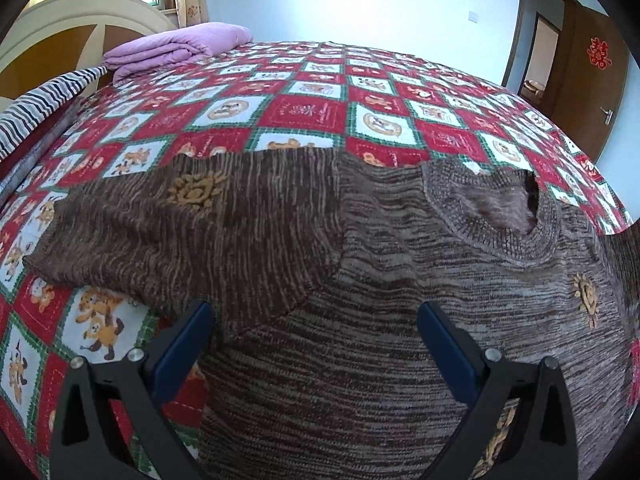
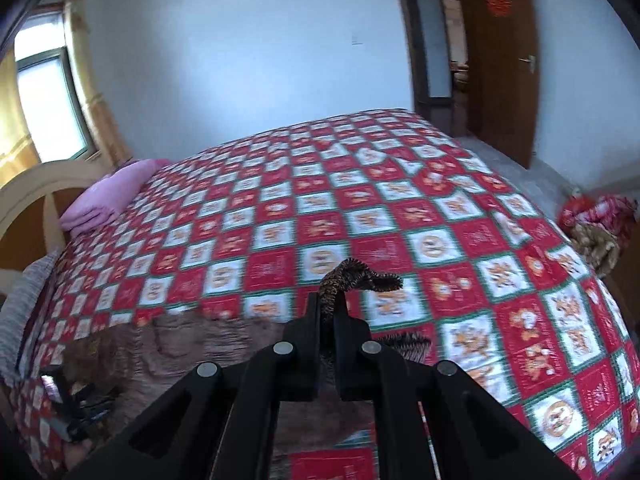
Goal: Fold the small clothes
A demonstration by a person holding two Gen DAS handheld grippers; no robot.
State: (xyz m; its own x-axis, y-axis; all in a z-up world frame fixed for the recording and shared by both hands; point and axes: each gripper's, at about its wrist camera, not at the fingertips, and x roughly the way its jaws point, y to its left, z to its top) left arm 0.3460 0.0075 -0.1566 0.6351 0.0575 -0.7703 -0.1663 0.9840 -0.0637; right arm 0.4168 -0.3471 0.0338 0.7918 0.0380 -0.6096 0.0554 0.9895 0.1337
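Brown knitted sweater (image 1: pixel 320 280), spread flat on the bed (image 1: pixel 312 112) over the red-and-white checked quilt, collar (image 1: pixel 500 216) to the right, one sleeve (image 1: pixel 132 236) reaching left; your left gripper (image 1: pixel 314 356) hovers just above its body, blue-padded fingers (image 1: pixel 184 348) set wide apart, nothing between them; folded purple blanket (image 1: pixel 176 48) at the far corner by the headboard. Right wrist view: your right gripper (image 2: pixel 328 312) has its fingers drawn nearly together, pinching a fold of the sweater (image 2: pixel 352 276) raised off the quilt; remainder of the garment lies blurred at lower left; wooden door (image 2: pixel 496 60) beyond the bed.
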